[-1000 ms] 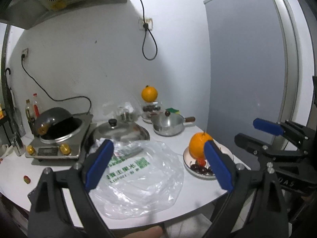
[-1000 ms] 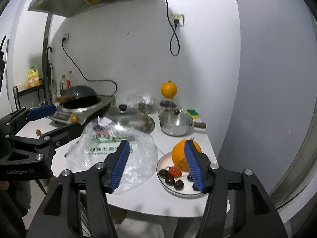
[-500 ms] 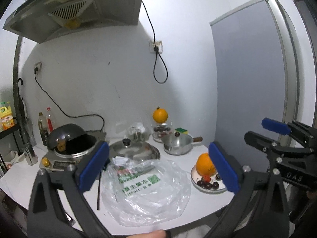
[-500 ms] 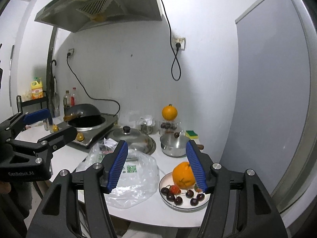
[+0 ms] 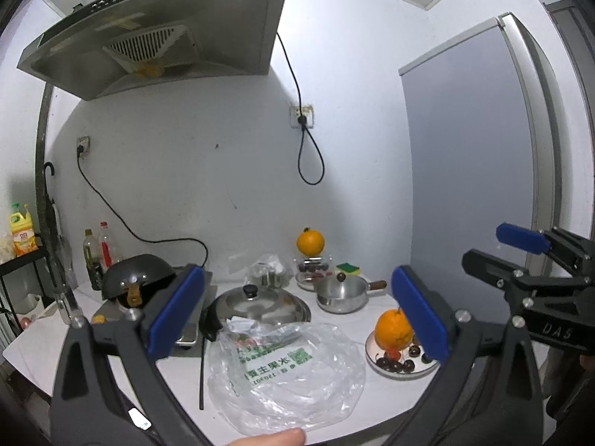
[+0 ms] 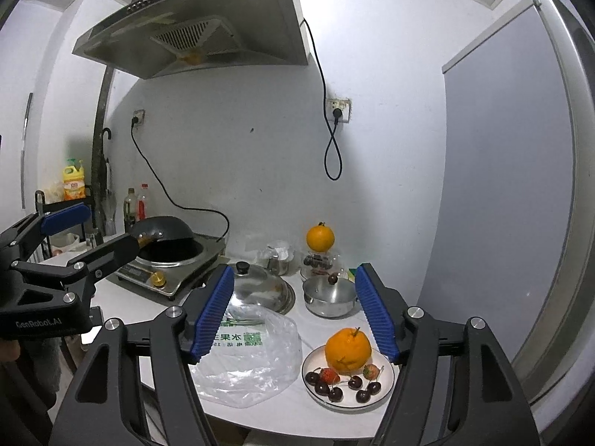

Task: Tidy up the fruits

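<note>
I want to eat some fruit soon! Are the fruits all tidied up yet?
Partly. An orange, cherries and strawberries already sit on the plate. Nothing is in hand: the left gripper and right gripper are open and away from the counter. Another orange is on a glass dish at the back, and the plastic bag still lies out.

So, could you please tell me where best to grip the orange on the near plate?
Probably across its widest middle, coming from above with the right hand-held gripper wide open. The orange sits stem-up on the plate, with cherries crowding its front, so a low approach risks knocking them.
</note>
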`<action>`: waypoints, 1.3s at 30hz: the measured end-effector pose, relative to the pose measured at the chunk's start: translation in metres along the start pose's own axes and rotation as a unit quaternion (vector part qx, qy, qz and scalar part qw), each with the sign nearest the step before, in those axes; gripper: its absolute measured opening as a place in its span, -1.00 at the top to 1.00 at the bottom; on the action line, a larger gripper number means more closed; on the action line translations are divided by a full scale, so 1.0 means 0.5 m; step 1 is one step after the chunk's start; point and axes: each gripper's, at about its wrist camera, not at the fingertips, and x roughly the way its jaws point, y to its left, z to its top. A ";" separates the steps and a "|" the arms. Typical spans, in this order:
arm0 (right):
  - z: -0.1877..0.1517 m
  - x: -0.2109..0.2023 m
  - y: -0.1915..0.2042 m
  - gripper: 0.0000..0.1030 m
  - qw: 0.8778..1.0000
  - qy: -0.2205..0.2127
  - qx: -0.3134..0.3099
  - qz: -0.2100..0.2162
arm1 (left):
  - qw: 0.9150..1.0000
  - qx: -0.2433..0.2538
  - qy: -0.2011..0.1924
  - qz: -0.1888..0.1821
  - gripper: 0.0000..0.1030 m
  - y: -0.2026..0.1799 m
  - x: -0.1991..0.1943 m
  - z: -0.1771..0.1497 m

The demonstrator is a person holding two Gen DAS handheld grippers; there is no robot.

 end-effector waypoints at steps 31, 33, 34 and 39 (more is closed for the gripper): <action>0.017 0.005 -0.003 -0.38 1.000 -0.003 0.005 -0.003 | 1.000 0.002 -0.006 -0.004 -0.98 -0.003 0.009 0.008; 0.017 0.005 -0.004 -0.38 1.000 -0.003 0.006 -0.003 | 1.000 0.000 -0.006 -0.006 -0.98 -0.003 0.009 0.008; 0.018 0.006 -0.004 -0.38 1.000 -0.003 0.006 -0.003 | 1.000 0.000 -0.005 -0.007 -0.98 -0.003 0.009 0.007; 0.015 0.008 0.000 -0.38 1.000 0.000 0.007 -0.003 | 1.000 -0.001 -0.004 -0.006 -0.98 -0.003 0.012 0.007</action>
